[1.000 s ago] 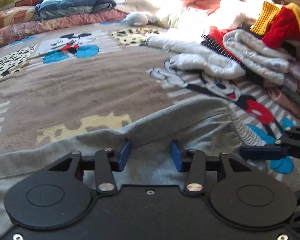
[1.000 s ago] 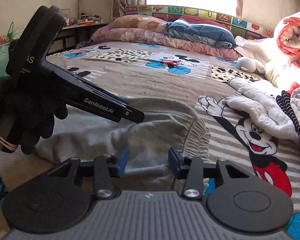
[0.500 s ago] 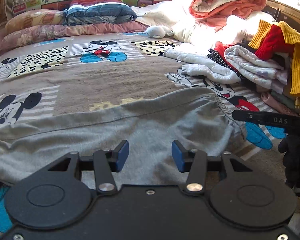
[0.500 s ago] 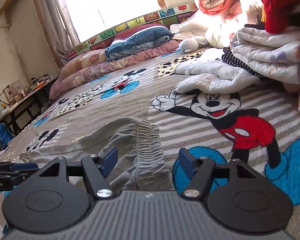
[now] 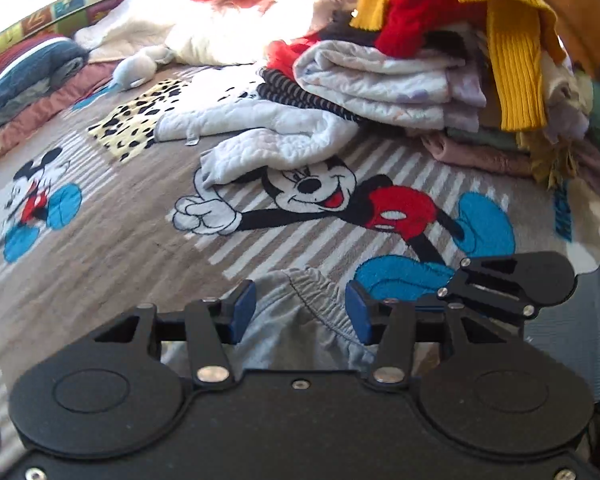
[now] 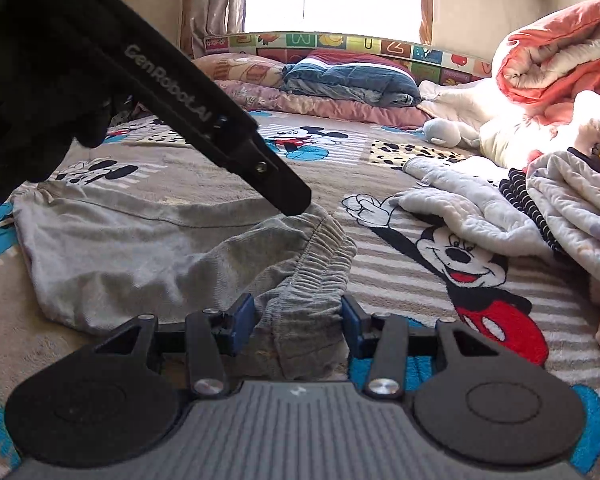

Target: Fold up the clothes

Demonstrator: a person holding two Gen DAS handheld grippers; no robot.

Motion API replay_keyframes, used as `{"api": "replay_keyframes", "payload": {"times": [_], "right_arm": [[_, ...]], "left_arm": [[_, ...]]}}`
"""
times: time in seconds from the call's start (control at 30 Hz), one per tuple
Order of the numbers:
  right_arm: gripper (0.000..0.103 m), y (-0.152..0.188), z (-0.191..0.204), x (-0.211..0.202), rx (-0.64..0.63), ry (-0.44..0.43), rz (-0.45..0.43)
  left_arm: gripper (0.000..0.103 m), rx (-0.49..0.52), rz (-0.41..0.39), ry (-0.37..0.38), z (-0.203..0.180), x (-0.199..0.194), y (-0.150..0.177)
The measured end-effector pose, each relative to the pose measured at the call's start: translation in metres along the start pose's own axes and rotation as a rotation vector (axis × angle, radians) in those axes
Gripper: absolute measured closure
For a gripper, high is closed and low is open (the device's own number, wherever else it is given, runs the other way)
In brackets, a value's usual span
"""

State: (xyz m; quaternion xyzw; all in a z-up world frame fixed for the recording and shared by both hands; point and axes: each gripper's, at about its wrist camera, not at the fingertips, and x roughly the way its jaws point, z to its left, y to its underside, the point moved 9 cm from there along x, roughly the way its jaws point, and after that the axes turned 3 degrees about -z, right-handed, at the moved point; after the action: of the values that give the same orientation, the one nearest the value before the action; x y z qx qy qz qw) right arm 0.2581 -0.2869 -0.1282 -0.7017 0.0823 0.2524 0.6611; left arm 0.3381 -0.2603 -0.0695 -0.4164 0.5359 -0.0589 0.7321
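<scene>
Grey sweatpants (image 6: 148, 256) lie spread on the cartoon-mouse bedspread (image 6: 400, 276), their elastic waistband (image 6: 320, 260) bunched toward me. I see both my tongs spread wide, the left gripper (image 5: 296, 314) and right gripper (image 6: 298, 320) each straddling the waistband without pinching it. A clothes pile (image 5: 440, 80) sits beyond.

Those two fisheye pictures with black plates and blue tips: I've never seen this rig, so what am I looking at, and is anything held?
Each picture comes from a camera on a hand-held gripper, looking along its fingers. The left gripper and right gripper are both open, straddling the elastic waistband of the grey sweatpants on the cartoon-mouse blanket; nothing is clamped. In the right view, a black-gloved hand holds the left gripper. A pile of folded clothes sits to the right.
</scene>
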Motion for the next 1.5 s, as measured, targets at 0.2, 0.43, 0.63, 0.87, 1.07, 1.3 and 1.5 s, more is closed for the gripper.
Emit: {"api": "replay_keyframes", "payload": {"times": [0.2, 0.43, 0.63, 0.87, 1.07, 1.3, 1.5], "right_arm": [[0.049, 0.0, -0.026, -0.003, 0.182, -0.145, 0.023], [0.041, 0.003, -0.096, -0.012, 0.599, -0.174, -0.028], [0.041, -0.004, -0.104, 0.005, 0.594, -0.167, -0.037], [0.041, -0.016, -0.093, 0.031, 0.475, -0.216, -0.011], [0.041, -0.021, -0.085, 0.032, 0.514, -0.312, -0.006], [0.041, -0.01, -0.09, 0.042, 0.668, -0.371, 0.043], [0.041, -0.013, -0.067, 0.051, 0.742, -0.522, 0.054]], "left_arm": [[0.055, 0.199, 0.233, 0.095, -0.002, 0.059, -0.006], [0.088, 0.339, 0.164, 0.058, -0.01, 0.035, 0.008], [0.089, 0.482, -0.073, -0.051, -0.04, -0.029, 0.037], [0.089, 0.578, -0.299, -0.161, -0.065, -0.08, 0.061], [0.089, 0.69, -0.327, -0.167, -0.087, -0.079, 0.077], [0.089, 0.821, -0.326, -0.098, -0.109, -0.073, 0.083], [0.089, 0.818, -0.315, -0.099, -0.104, -0.072, 0.096]]}}
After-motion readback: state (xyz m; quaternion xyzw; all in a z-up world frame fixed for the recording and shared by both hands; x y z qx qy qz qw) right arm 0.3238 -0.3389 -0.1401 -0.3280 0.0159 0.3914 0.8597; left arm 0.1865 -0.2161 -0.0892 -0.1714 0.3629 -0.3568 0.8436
